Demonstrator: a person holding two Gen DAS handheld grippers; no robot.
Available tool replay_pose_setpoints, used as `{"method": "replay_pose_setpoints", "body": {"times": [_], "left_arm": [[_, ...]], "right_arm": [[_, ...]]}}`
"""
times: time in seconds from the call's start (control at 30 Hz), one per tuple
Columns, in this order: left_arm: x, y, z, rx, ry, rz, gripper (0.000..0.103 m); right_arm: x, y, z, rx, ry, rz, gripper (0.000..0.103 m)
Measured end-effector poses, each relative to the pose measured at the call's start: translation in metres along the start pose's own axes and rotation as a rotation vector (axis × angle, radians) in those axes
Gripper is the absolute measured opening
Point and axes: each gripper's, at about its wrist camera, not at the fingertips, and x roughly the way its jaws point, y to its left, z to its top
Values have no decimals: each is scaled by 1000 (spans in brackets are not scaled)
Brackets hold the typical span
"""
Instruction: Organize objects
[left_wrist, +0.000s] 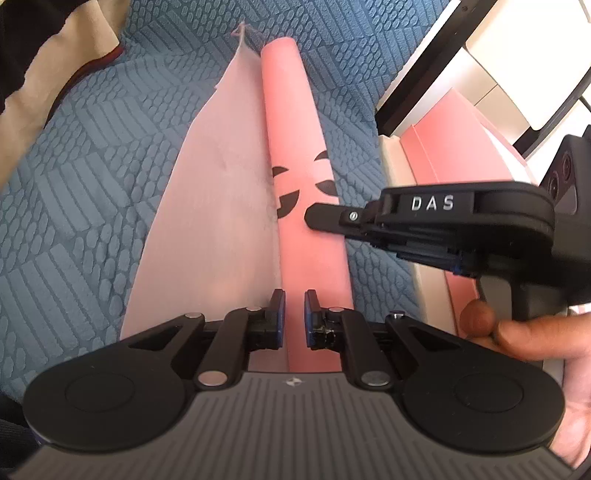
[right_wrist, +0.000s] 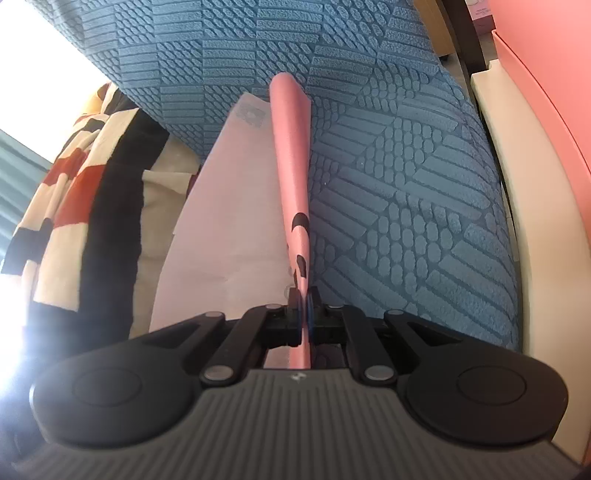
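A pink fabric bag lies on the blue textured cushion (left_wrist: 92, 177). Its pale inner side (left_wrist: 214, 206) is spread flat and its salmon-pink outer side (left_wrist: 295, 140) with a black logo is folded over along the right. My left gripper (left_wrist: 294, 317) is open by a narrow gap, over the near end of the pink fold. My right gripper (left_wrist: 314, 216) reaches in from the right and pinches the fold's edge near the logo. In the right wrist view my right gripper (right_wrist: 303, 306) is shut on the pink fold (right_wrist: 293, 155), which stands up on edge.
A cream and pink panel (left_wrist: 436, 155) borders the cushion on the right, also in the right wrist view (right_wrist: 517, 155). A black, cream and red patterned cloth (right_wrist: 74, 206) lies at the left; it shows in the left wrist view (left_wrist: 48, 62). White furniture with dark frames (left_wrist: 491, 62) stands at the far right.
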Motion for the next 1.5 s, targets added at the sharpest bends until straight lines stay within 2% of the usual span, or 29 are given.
{"method": "replay_pose_setpoints", "body": {"times": [0.3,0.47,0.77,1.5], "left_arm": [[-4,-14,-3,34,-10,-49,13],[-3,-18,-6,17,-14,-114,13],[17,-16,-7,-25,4,-124,13],[18,0,-10,-117,14,-127,13]], "right_arm": [[-13,-4,-2,8,-16,0,6],[-20,-3,-2,-4,-30,-17,6],[-30,-8,-4,-4,-41,-45,6],[-26,3,-8,-28,-14,20,11]]}}
